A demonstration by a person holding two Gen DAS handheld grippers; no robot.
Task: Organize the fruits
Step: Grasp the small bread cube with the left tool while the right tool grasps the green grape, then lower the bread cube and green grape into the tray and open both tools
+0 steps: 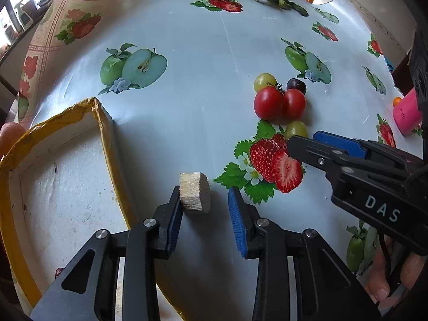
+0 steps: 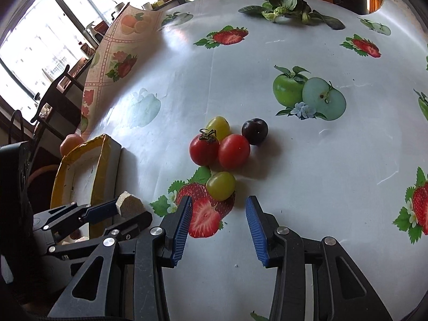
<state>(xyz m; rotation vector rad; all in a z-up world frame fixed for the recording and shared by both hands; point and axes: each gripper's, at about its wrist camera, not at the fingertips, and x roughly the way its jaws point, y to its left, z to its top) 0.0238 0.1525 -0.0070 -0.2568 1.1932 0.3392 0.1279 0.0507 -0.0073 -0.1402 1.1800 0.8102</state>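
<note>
Two red tomatoes (image 2: 204, 149) (image 2: 234, 151), two green grapes (image 2: 221, 186) (image 2: 218, 125) and a dark plum (image 2: 254, 131) lie clustered on the table. My right gripper (image 2: 218, 212) is open, just short of the near green grape. My left gripper (image 1: 205, 200) is open; a pale cut chunk (image 1: 194, 195) sits between its fingers, touching the left pad. The chunk also shows in the right wrist view (image 2: 129, 204). The cluster (image 1: 279, 103) lies to the upper right of the left gripper. The right gripper (image 1: 310, 140) reaches in from the right in the left wrist view.
A white foam tray with yellow tape rim (image 1: 103, 123) sits at the left, also seen in the right wrist view (image 2: 99, 160). Leafy greens (image 2: 289, 8) lie at the far side. A pink container (image 1: 406, 113) stands at the right. The tablecloth (image 1: 187, 26) carries printed fruit pictures.
</note>
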